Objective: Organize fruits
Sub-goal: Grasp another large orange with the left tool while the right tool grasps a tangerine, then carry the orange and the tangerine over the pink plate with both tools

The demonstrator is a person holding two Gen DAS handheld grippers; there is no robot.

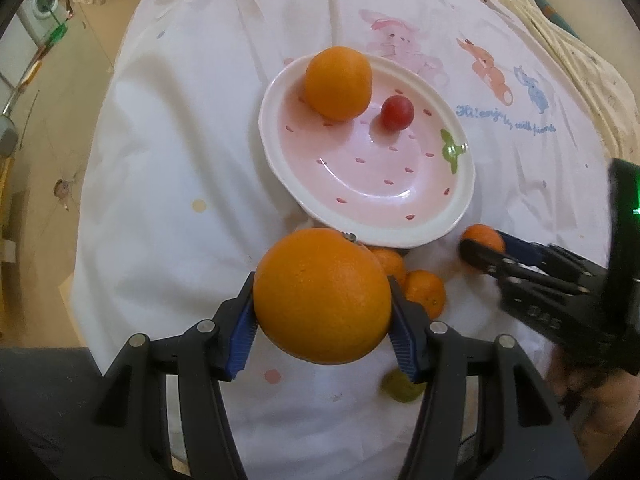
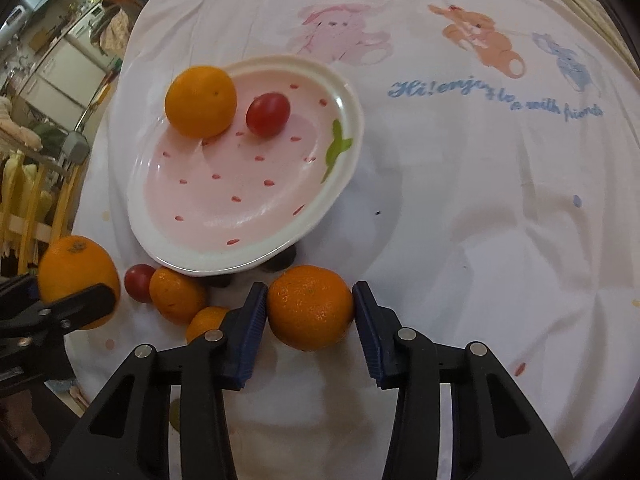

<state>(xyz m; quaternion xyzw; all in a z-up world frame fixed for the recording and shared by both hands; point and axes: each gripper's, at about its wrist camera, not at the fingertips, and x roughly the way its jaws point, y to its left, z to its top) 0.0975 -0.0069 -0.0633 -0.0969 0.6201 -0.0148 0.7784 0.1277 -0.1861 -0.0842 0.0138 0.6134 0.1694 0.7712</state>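
1. The fruit is mostly oranges of different sizes. A big orange (image 1: 322, 296) with a pebbled skin and a small stem scar at its top sits clamped in the left tongs (image 1: 320, 316), whose blue pads press on both its sides.
2. A smaller orange (image 2: 310, 307), glossy and dimpled, lies on the white cloth (image 2: 460, 200) between the blue pads of the right tongs (image 2: 310, 320). The left pad touches it and the right pad sits at its edge, so these tongs are clenched on it.
3. A pink plate (image 2: 240, 184) with a white rim, red seed marks and a green leaf holds another orange (image 2: 201, 101) at its far edge and a red cherry tomato (image 2: 268, 115) just beside it.
4. Near the plate's close rim, on the cloth, lie two small oranges (image 2: 177, 295) touching one another, and a second red tomato (image 2: 138, 282) just to their left.
5. A yellow-green fruit (image 1: 402, 390) shows partly behind the left tongs' right finger; what it is cannot be told.
6. The cloth carries pale cartoon animals in pink, orange and blue, and blue script that reads "Hi! enjoy", a creased word, then "with friends".
7. Both held oranges are in front of the plate, the big one at its near rim, the smaller one well to its right.
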